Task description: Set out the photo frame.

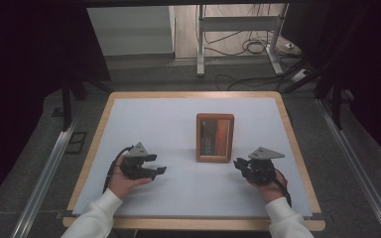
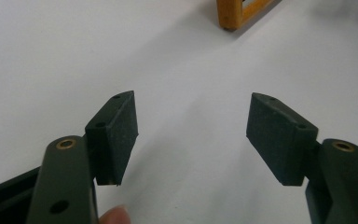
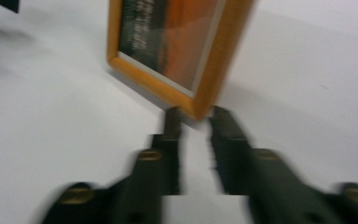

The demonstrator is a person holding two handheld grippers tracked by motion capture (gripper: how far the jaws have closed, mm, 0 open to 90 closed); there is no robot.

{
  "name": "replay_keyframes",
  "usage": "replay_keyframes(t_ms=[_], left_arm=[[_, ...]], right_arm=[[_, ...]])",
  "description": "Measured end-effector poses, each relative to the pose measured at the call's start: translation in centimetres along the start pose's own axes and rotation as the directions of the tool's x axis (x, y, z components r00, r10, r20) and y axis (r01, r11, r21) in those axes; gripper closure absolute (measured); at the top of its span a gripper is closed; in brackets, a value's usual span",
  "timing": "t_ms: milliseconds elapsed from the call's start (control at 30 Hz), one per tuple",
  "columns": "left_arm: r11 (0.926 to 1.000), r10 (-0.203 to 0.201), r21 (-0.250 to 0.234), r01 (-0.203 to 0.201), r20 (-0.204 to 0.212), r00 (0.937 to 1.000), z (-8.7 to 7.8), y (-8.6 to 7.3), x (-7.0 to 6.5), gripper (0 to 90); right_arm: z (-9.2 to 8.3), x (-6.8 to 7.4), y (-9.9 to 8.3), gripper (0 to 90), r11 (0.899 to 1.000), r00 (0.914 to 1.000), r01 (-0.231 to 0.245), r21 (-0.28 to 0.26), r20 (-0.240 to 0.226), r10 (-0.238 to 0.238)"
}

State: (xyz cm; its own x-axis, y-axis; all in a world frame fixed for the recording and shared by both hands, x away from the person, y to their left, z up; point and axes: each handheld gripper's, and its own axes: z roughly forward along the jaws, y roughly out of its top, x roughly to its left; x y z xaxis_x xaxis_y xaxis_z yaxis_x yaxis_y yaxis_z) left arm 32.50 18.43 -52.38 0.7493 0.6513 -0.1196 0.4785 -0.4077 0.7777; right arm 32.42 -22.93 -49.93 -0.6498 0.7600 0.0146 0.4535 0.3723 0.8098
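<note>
The high view hangs above the near edge of the table (image 1: 188, 106), facing 12 o'clock and down — far enough to take in the whole top. Each hand-held gripper view sits low, close to the surface. All three share the wooden picture frame (image 1: 215, 137) (image 2: 235, 11) (image 3: 177, 46) — nearest in the right gripper view.

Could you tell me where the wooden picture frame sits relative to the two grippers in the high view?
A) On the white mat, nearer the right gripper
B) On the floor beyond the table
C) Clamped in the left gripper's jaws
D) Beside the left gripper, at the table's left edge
A: the picture frame sits on the white mat, with the right gripper just off its lower right corner and the left gripper farther away, jaws open and empty.
</note>
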Motion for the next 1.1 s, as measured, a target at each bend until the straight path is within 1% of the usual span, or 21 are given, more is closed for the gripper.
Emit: replay_keyframes(t_ms=[33, 100, 167, 267, 400, 500, 600, 733, 800, 833, 967, 1100], left_arm=[[1.0, 0.001, -0.001, -0.001, -0.001, 1.0, -0.1, 0.0, 0.0, 33.3], [1.0, 0.002, -0.001, -0.002, -0.002, 1.0, -0.2, -0.1, -0.1, 33.3], [1.0, 0.002, 0.0, -0.002, -0.007, 1.0, -0.2, -0.2, -0.1, 33.3], [1.0, -0.002, -0.002, 0.002, -0.012, 0.9999, -0.4, -0.3, -0.1, 33.1], [1.0, -0.007, -0.007, 0.007, -0.018, 0.9998, -0.8, -0.7, -0.3, 33.0], [1.0, -0.006, -0.006, 0.006, -0.027, 0.9996, -1.0, -0.9, -0.3, 33.0], [0.9999, -0.01, -0.005, 0.01, -0.031, 0.9995, -1.1, -1.0, -0.4, 33.0], [0.9999, -0.009, 0.004, 0.009, -0.03, 0.9995, -0.9, -1.1, -0.3, 32.9], [0.9999, 0.001, 0.012, 0.0, -0.034, 0.9994, -0.8, -1.1, -0.3, 32.8], [0.9999, 0.003, 0.013, -0.002, -0.034, 0.9994, -0.7, -1.1, -0.3, 32.5], [0.9999, 0.004, 0.011, -0.003, -0.032, 0.9995, -0.8, -1.1, -0.2, 32.3], [1.0, -0.002, 0.006, 0.002, -0.029, 0.9996, -0.7, -1.1, -0.2, 31.9]], right_arm=[[-0.5, -0.2, -0.3, 59.6, 1.0, 0.9999, -0.008, -0.007, 0.015, 0.008], [-1.6, -0.7, -0.9, 49.7, 0.999, 0.9989, -0.026, -0.021, 0.038, 0.026], [-2.4, -1.4, -1.7, 42.8, 0.998, 0.997, -0.057, -0.035, 0.05, 0.058], [-3.6, -2.4, -3.1, 37.6, 0.995, 0.9939, -0.09, -0.033, 0.061, 0.091], [-4.7, -3.4, -4.9, 34.0, 0.993, 0.9891, -0.113, -0.017, 0.093, 0.114], [-5.1, -4.0, -5.6, 33.1, 0.992, 0.9862, -0.125, -0.008, 0.107, 0.126], [-5.1, -4.3, -5.7, 32.4, 0.989, 0.9834, -0.144, -0.016, 0.109, 0.145], [-4.8, -4.0, -5.6, 31.8, 0.992, 0.9878, -0.123, -0.007, 0.095, 0.123], [-4.6, -3.9, -5.6, 31.3, 0.994, 0.9887, -0.114, 0.001, 0.099, 0.113], [-4.6, -4.0, -5.5, 31.2, 0.993, 0.9887, -0.116, 0.0, 0.096, 0.115], [-4.6, -4.2, -5.5, 30.8, 0.992, 0.9871, -0.123, -0.01, 0.103, 0.123], [-4.7, -4.2, -5.3, 28.4, 0.991, 0.9843, -0.134, -0.023, 0.113, 0.136]])
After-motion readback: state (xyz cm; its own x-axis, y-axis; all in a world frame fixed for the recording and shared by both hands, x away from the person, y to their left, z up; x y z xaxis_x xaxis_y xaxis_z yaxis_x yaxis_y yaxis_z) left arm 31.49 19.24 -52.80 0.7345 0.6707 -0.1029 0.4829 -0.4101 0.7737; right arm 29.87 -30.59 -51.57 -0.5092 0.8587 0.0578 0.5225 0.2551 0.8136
